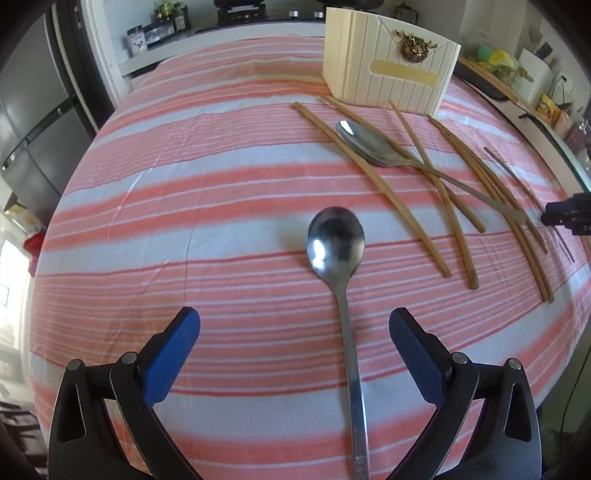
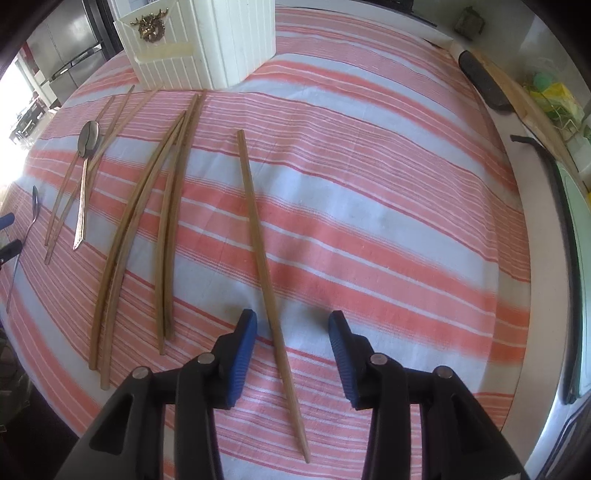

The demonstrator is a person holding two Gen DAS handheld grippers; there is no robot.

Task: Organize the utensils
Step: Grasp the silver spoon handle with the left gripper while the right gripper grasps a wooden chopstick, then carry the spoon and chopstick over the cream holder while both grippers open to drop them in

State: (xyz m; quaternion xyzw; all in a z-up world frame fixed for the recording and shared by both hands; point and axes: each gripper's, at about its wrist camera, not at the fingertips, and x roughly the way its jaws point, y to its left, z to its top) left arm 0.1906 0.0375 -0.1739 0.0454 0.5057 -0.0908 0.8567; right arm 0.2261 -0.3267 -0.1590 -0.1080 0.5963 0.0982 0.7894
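Observation:
A steel spoon (image 1: 341,266) lies on the striped cloth, its handle running back between the open jaws of my left gripper (image 1: 294,325), which touches nothing. A second spoon (image 1: 373,146) lies across several wooden chopsticks (image 1: 373,177) near the cream utensil holder (image 1: 388,62). In the right wrist view my right gripper (image 2: 292,325) is open around a single chopstick (image 2: 266,258) that lies between its fingers. Several more chopsticks (image 2: 140,229), the far spoon (image 2: 85,162) and the holder (image 2: 199,40) lie to the left and beyond.
The striped cloth (image 1: 184,184) covers the table. A fridge (image 1: 33,110) stands at the left. A counter with jars (image 1: 162,22) is behind. A dark tray and wooden board (image 2: 491,85) run along the table's right edge (image 2: 543,258).

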